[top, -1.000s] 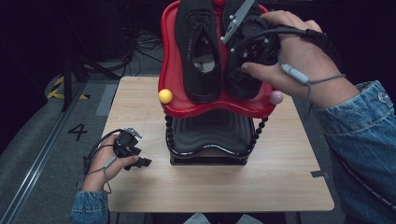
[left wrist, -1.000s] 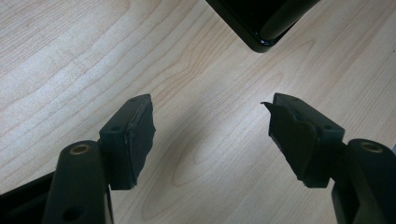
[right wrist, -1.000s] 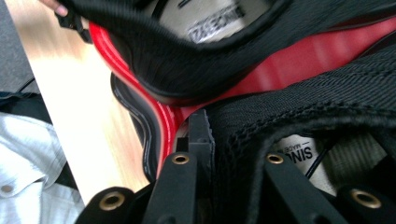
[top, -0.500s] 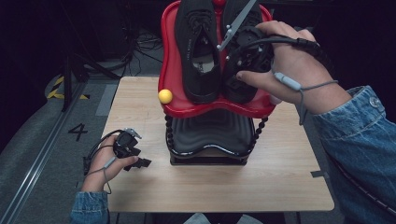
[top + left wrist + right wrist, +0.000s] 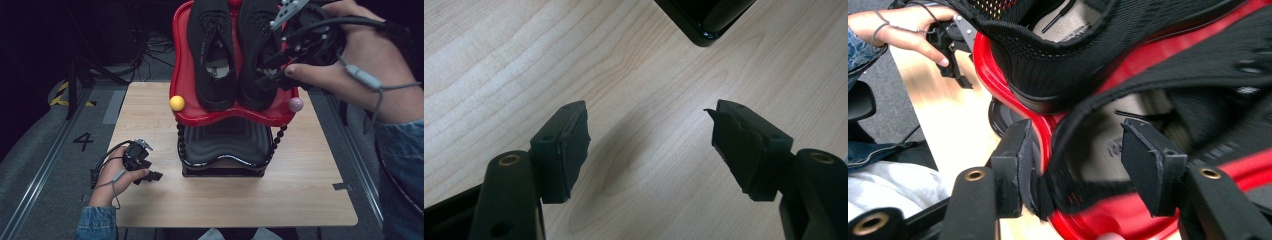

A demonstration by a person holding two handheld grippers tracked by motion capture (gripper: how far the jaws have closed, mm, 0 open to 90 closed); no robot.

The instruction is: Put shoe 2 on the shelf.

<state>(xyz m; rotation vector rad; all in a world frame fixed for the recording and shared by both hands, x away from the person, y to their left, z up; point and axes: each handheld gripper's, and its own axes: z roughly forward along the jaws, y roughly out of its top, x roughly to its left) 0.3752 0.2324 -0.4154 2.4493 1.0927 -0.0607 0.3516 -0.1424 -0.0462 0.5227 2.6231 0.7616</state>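
Two black shoes, a left one [image 5: 212,55] and a right one [image 5: 255,55], lie toes away on a red tray [image 5: 182,85] atop a black stand [image 5: 222,145]. My right gripper [image 5: 270,70] hovers at the right shoe's heel. Its jaws have just been opening, and the heel collar [image 5: 1083,125] sits loosely between them in the right gripper view [image 5: 1078,150]; only the left pad is near the fabric. On the wooden table [image 5: 150,115], left of the stand, my left gripper [image 5: 151,169] rests open, nothing between its jaws [image 5: 646,135].
A yellow ball [image 5: 177,103] and a pink ball [image 5: 295,104] cap the tray's front corners. Beaded black posts join tray and stand. The stand's corner [image 5: 704,20] lies just ahead of the left gripper. Cables run over the dark floor behind the table.
The right hand drew up and to the right off the shoe's heel, and its jaws spread apart. The pink ball, covered half a second ago, shows again. The left hand stayed put.
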